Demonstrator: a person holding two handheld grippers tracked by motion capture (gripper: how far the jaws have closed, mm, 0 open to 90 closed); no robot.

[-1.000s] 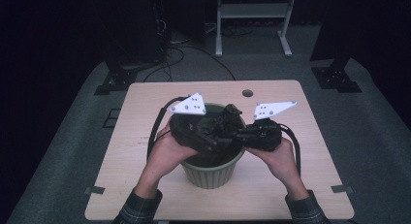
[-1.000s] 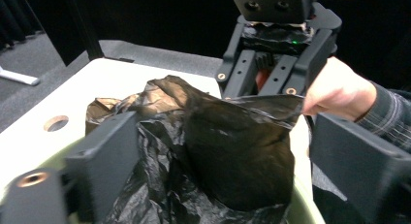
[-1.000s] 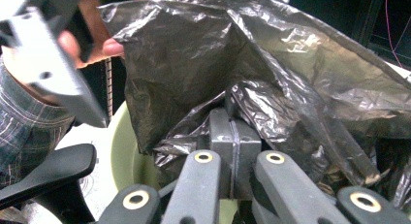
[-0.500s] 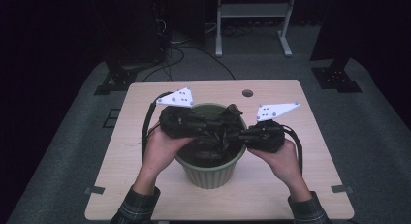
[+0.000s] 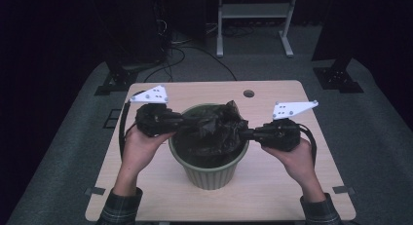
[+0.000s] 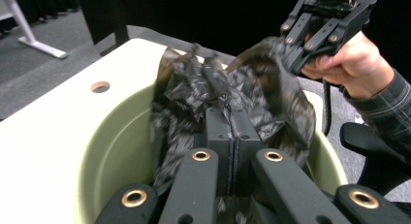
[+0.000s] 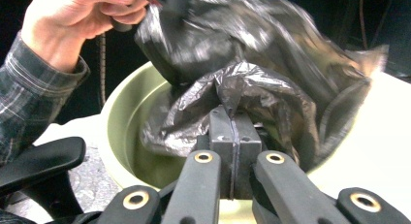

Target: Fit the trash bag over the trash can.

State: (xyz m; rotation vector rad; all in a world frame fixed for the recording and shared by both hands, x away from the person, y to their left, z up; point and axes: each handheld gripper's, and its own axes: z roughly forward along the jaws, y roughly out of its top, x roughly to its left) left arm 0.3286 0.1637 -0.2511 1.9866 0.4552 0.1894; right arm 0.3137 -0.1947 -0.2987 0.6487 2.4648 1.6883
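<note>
My big wooden table [image 5: 146, 196] sits in front of me, pale and flat, with a little round hole [image 5: 249, 93] near its far edge. In the middle of the table stands a green pot [image 5: 210, 172], round and upright. A black plastic bag [image 5: 214, 125] sits in the mouth of the pot, all crinkly and puffed up, and part of it pokes up above the rim. I am pulling it out to both sides. My left gripper [image 5: 176, 121] is at the left side of the pot, just over the rim, and its two black jaws are squeezed tight on a fold of the bag. In the left gripper view the jaws are pressed flat together with the bag [image 6: 213, 88] bunched up right at their tips, and the pale green wall of the pot [image 6: 116, 151] curves below. My right gripper [image 5: 242, 134] is at the right side of the pot, and its jaws are pressed together too, pinching another bit of the bag [image 7: 242, 93]. My hands hold the grippers from below, and my checked sleeves [image 5: 122, 208] show at the near edge of the table.
</note>
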